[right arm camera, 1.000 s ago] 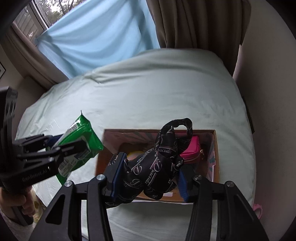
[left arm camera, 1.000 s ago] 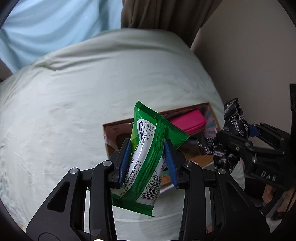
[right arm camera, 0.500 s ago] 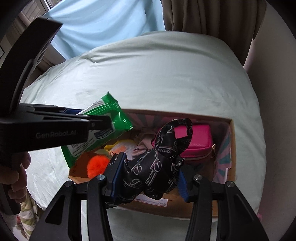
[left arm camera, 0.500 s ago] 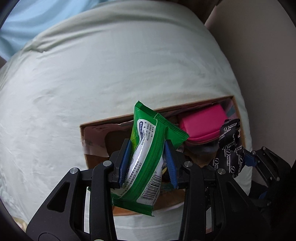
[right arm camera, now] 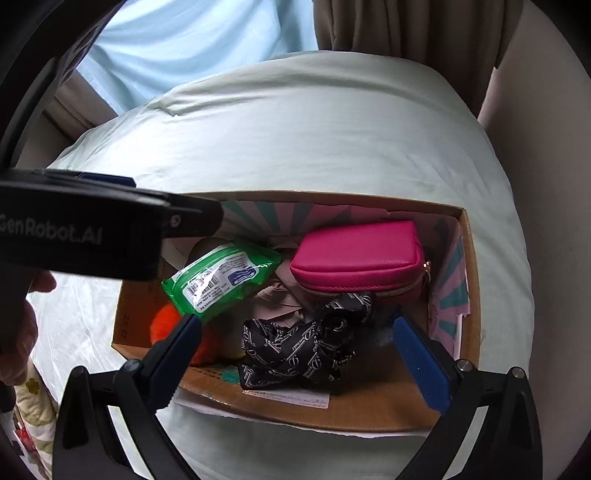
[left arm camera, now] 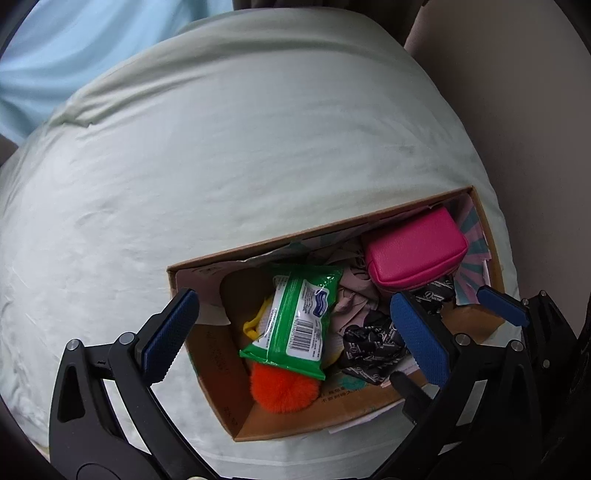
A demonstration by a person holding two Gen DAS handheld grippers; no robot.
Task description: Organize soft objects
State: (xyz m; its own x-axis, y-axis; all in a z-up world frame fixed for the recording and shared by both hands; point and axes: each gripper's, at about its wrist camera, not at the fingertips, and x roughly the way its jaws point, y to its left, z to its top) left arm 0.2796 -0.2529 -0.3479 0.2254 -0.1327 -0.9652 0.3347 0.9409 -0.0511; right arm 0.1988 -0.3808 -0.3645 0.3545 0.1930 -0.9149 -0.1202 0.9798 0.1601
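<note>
Wipes pack [left arm camera: 301,319] and black printed scarf [right arm camera: 306,345] lie loose in the cardboard box [right arm camera: 471,295] – both my jaw pairs just opened wide, nothing between them. Left gripper [left arm camera: 295,332], right gripper [right arm camera: 299,350]: I'd lift straight up, clear of the rim. Orange pompom [left arm camera: 282,389] half-buried; box floor hidden.

A pale green bedsheet [left arm camera: 258,147], light blue curtain [right arm camera: 184,44] and brown drape [right arm camera: 406,26].

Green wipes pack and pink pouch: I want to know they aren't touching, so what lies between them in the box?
Crumpled beige cloth fills the gap between the wipes pack and pink pouch, clearest in the right wrist view.
</note>
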